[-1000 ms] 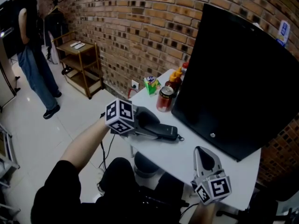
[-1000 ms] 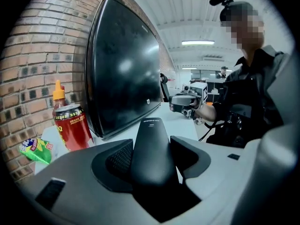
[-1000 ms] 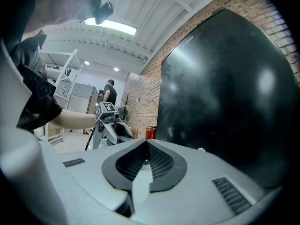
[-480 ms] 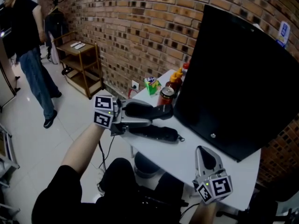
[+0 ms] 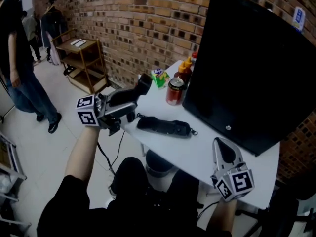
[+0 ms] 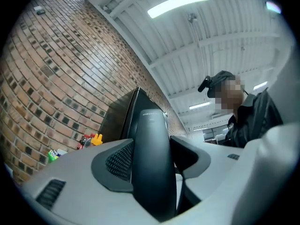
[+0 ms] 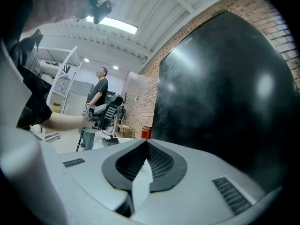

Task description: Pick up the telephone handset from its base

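The black telephone handset (image 5: 129,95) is off its base and tilts upward over the table's left edge. My left gripper (image 5: 127,104) is shut on it. In the left gripper view the handset (image 6: 151,163) stands clamped between the two pads. The flat black base (image 5: 165,127) lies on the white table (image 5: 197,157), a little right of and below the handset. My right gripper (image 5: 223,146) rests near the table's front right with its jaws shut and nothing in them; its view (image 7: 142,149) shows the pads meeting. Far off in that view is the raised handset (image 7: 111,111).
A big black monitor (image 5: 256,73) fills the table's right side. A red can (image 5: 174,104), sauce bottles (image 5: 185,78) and a green box (image 5: 159,78) stand by the brick wall. A wooden shelf cart (image 5: 81,58) and a standing person (image 5: 19,78) are at the left.
My left gripper has lifted the handset off the base, carrying it up and to the left and tipping its far end upward. The right gripper has stayed in place.
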{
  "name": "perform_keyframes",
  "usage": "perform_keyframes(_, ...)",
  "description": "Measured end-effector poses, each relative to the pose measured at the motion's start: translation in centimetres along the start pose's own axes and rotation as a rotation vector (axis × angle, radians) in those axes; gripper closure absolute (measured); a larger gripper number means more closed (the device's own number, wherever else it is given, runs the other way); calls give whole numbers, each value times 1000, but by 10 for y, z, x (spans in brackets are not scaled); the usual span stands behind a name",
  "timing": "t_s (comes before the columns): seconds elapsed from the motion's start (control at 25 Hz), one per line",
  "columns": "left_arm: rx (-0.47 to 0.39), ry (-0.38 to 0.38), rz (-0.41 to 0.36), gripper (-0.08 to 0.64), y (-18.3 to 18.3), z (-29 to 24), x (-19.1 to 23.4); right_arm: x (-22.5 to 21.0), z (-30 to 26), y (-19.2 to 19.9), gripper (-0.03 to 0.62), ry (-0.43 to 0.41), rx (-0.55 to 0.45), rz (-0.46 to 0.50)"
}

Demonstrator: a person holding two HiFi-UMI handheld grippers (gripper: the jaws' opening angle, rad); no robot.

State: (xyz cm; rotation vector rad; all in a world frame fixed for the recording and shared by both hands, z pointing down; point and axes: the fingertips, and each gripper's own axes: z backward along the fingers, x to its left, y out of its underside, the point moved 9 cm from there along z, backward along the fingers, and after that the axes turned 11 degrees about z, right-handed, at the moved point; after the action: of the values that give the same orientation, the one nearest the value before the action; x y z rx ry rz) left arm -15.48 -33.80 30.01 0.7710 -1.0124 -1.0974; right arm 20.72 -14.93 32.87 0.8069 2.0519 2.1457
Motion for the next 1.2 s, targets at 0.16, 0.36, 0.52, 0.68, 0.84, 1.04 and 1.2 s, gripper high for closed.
perform_keyframes(0.16, -78, -16, -17, 302, -11, 8, 0, -4, -1, -2, 583, -7, -6, -18)
perform_keyframes(0.36, -163, 6, 16, 302, -15, 11, 2, -9, 4, 5, 581, 12, -4, -35)
perform_keyframes(0.52, -167, 8, 22, 302, -14, 10, 1, -11, 6, 12, 581, 27, -10, -67)
perform_keyframes(0.68, -193, 12, 30, 302, -16, 8, 0, -13, 5, 14, 581, 13, -23, -75)
perform_keyframes(0.84, -187, -12, 18, 302, -11, 11, -5, -16, 6, 17, 583, -14, -16, -100)
perform_keyframes(1.04, -133, -38, -20, 302, -2, 11, -12, -19, 1, 20, 583, -26, -2, -98)
perform_keyframes(1.2, -143, -48, -33, 302, -6, 12, -13, -20, -1, 20, 583, -34, 0, -102)
